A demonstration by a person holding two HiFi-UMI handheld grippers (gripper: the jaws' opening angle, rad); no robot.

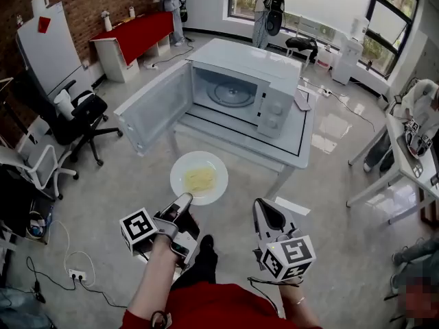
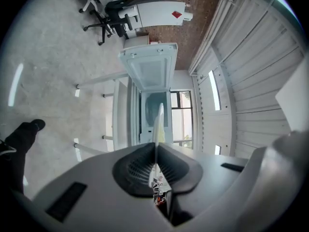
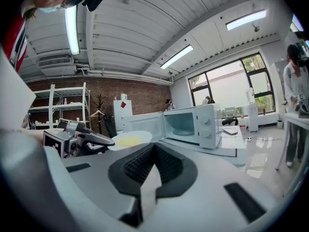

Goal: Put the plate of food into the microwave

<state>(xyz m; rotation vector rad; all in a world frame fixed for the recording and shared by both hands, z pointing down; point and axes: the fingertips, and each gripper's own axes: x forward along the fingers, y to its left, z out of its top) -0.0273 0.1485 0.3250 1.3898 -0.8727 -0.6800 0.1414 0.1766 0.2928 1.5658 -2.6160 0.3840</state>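
Observation:
A white plate (image 1: 199,177) with yellow food (image 1: 200,179) on it hangs level in the air in front of the white microwave (image 1: 236,88). The microwave's door (image 1: 154,108) is swung open to the left, and its glass turntable is bare. My left gripper (image 1: 184,201) is shut on the plate's near rim. In the left gripper view the plate (image 2: 158,122) shows edge-on between the jaws, with the microwave (image 2: 157,98) beyond. My right gripper (image 1: 263,211) is shut and holds nothing, just right of the plate. The right gripper view shows the plate (image 3: 129,139) and microwave (image 3: 193,124) ahead.
The microwave stands on a white table (image 1: 305,139) with a small flat object (image 1: 302,101) beside it. An office chair (image 1: 82,118) is at the left and a red-topped counter (image 1: 140,29) at the back. Two people stand far off by the windows. Cables lie on the floor at lower left.

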